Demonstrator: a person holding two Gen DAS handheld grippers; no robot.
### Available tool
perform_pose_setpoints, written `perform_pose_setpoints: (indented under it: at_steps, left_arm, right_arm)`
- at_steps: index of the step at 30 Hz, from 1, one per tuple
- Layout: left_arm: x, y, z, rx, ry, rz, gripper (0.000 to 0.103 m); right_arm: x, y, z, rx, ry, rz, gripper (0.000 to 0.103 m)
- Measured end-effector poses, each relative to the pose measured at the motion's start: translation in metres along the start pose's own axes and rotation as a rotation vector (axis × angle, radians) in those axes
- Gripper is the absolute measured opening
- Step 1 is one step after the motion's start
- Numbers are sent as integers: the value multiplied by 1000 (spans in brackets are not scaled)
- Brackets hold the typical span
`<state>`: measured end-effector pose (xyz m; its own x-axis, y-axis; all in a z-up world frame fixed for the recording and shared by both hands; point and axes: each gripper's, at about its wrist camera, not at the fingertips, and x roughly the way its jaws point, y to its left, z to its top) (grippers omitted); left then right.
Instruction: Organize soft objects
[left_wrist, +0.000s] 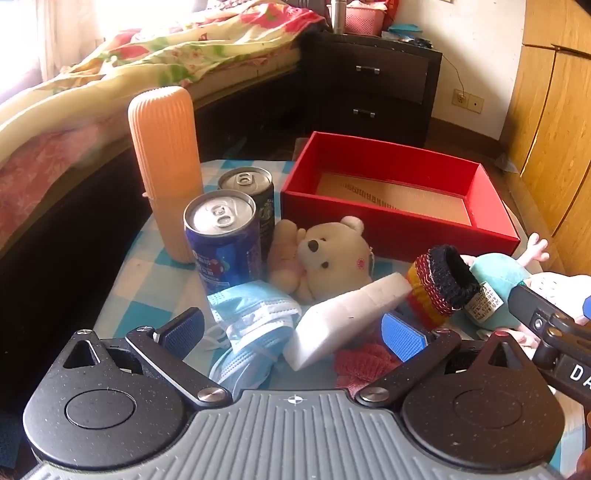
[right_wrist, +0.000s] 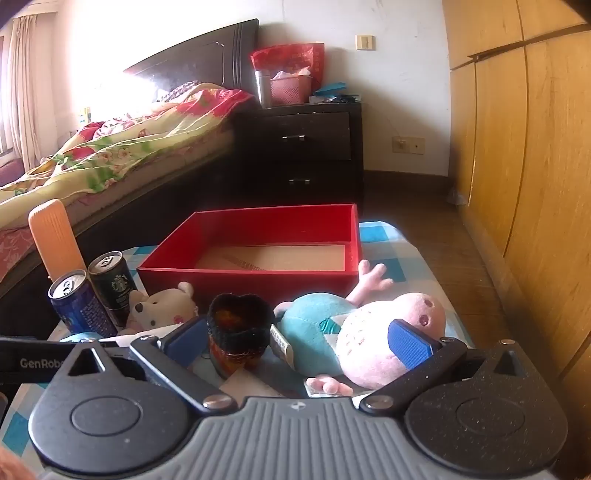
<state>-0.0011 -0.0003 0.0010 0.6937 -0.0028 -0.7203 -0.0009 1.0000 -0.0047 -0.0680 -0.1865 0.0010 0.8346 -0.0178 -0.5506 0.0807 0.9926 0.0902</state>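
My left gripper (left_wrist: 293, 332) is open above a pile of blue face masks (left_wrist: 251, 317) and a white foam block (left_wrist: 347, 314), with a red knitted cloth (left_wrist: 365, 365) under its right finger. Behind them lie a cream teddy bear (left_wrist: 332, 254), a striped knitted cuff (left_wrist: 439, 284) and a teal-bodied pig plush (left_wrist: 498, 280). My right gripper (right_wrist: 297, 341) is open over the knitted cuff (right_wrist: 238, 332) and the pig plush (right_wrist: 362, 332), whose pink head sits by the right pad. The teddy bear (right_wrist: 166, 306) lies to the left. An empty red box (left_wrist: 369, 225) (right_wrist: 240, 284) stands behind the toys.
A blue can (left_wrist: 221, 240), a dark Starbucks can (left_wrist: 251, 192) and a tall orange ribbed container (left_wrist: 164, 170) stand at the left of the checkered tablecloth (left_wrist: 140, 280). A bed is on the left, a dark nightstand (right_wrist: 295, 147) behind, a wooden wardrobe (right_wrist: 517, 147) on the right.
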Motion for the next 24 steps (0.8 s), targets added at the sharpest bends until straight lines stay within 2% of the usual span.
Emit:
perform_pose_setpoints:
  at_steps: [5,6,24]
  left_arm:
    - [-5,4,-2,21,-19,-1,98]
    - [2,-1,-1,12,16,-2,98]
    - [0,-6,-2,27,13,13,98]
  right_arm:
    - [1,1,-2,0,-3,5,85]
    - [4,1,-1,2,0,3,85]
    - [2,2,-1,-9,5,-12,85]
